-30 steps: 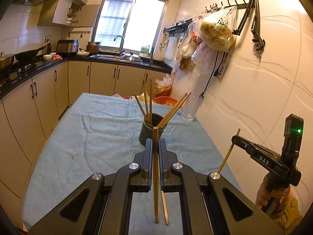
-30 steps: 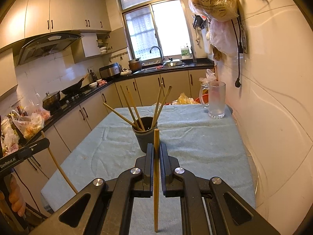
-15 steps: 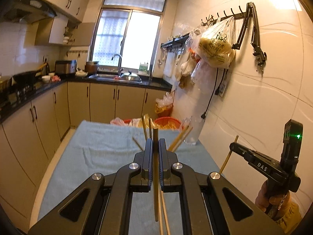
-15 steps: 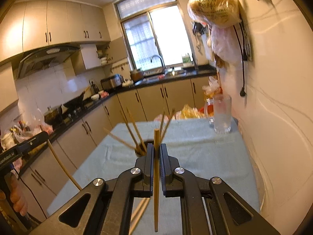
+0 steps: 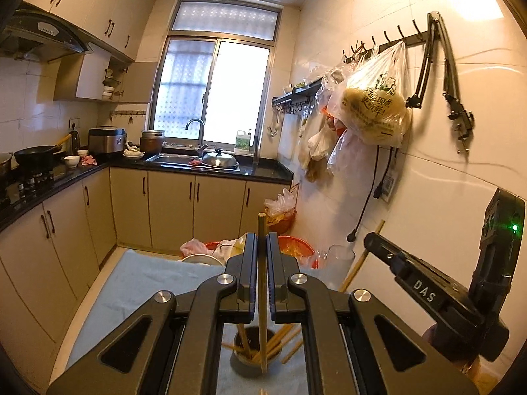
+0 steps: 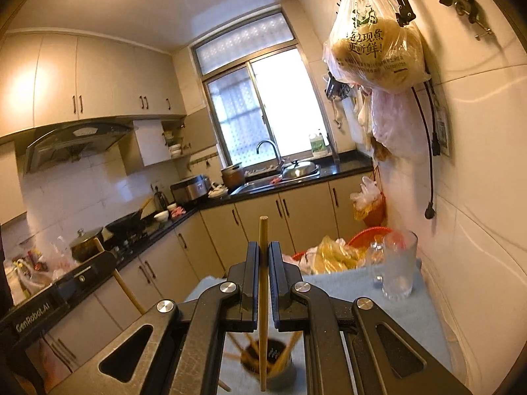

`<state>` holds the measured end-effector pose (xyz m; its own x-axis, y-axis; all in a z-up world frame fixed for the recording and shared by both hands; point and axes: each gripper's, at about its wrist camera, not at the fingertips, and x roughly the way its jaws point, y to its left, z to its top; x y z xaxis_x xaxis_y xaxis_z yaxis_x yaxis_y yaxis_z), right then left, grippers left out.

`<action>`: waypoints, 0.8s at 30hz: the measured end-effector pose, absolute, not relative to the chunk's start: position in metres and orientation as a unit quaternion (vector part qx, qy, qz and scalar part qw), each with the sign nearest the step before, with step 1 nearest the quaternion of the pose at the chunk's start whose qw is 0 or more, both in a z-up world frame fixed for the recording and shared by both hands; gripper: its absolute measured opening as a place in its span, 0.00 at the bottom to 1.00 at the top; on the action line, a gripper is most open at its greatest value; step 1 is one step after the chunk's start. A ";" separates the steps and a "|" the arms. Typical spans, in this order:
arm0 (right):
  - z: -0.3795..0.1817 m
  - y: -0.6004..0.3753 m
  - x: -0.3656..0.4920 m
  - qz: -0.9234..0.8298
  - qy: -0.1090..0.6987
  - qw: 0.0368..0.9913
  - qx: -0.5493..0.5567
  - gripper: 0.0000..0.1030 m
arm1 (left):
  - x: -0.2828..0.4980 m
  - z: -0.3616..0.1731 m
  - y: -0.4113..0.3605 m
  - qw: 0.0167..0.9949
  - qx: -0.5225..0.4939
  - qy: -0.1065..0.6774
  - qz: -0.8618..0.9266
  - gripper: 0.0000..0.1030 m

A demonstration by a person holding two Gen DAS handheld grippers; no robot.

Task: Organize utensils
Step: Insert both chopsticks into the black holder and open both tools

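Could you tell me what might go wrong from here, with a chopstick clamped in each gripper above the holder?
The holder is already crowded with splayed chopsticks, so the right gripper's chopstick could snag on them, or tip the holder. The left gripper's chopstick hangs over the same opening; the two could collide.

blurred holder below, its chopstick count perhaps untellable.

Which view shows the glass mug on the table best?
The right wrist view. There the glass mug stands whole and unblocked on the cloth near the wall, handle visible. In the left wrist view only the mug's upper part shows, faint, behind the left gripper and crossed by the right gripper's chopstick.
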<state>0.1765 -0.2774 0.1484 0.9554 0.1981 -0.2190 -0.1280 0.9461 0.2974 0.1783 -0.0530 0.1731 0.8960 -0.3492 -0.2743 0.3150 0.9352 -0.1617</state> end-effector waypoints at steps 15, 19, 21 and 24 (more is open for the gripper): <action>0.089 -0.276 0.256 0.054 0.181 0.969 0.157 0.07 | 0.251 0.112 -0.077 0.963 -0.032 0.218 -0.155 0.05; 0.079 -0.275 0.264 0.059 0.201 0.965 0.157 0.07 | 0.251 0.110 -0.074 0.962 -0.039 0.222 -0.155 0.05; 0.076 -0.274 0.265 0.061 0.205 0.965 0.154 0.07 | 0.248 0.111 -0.072 0.963 -0.037 0.220 -0.153 0.05; 0.075 -0.273 0.264 0.067 0.211 0.962 0.159 0.12 | 0.240 0.115 -0.067 0.965 -0.038 0.216 -0.147 0.18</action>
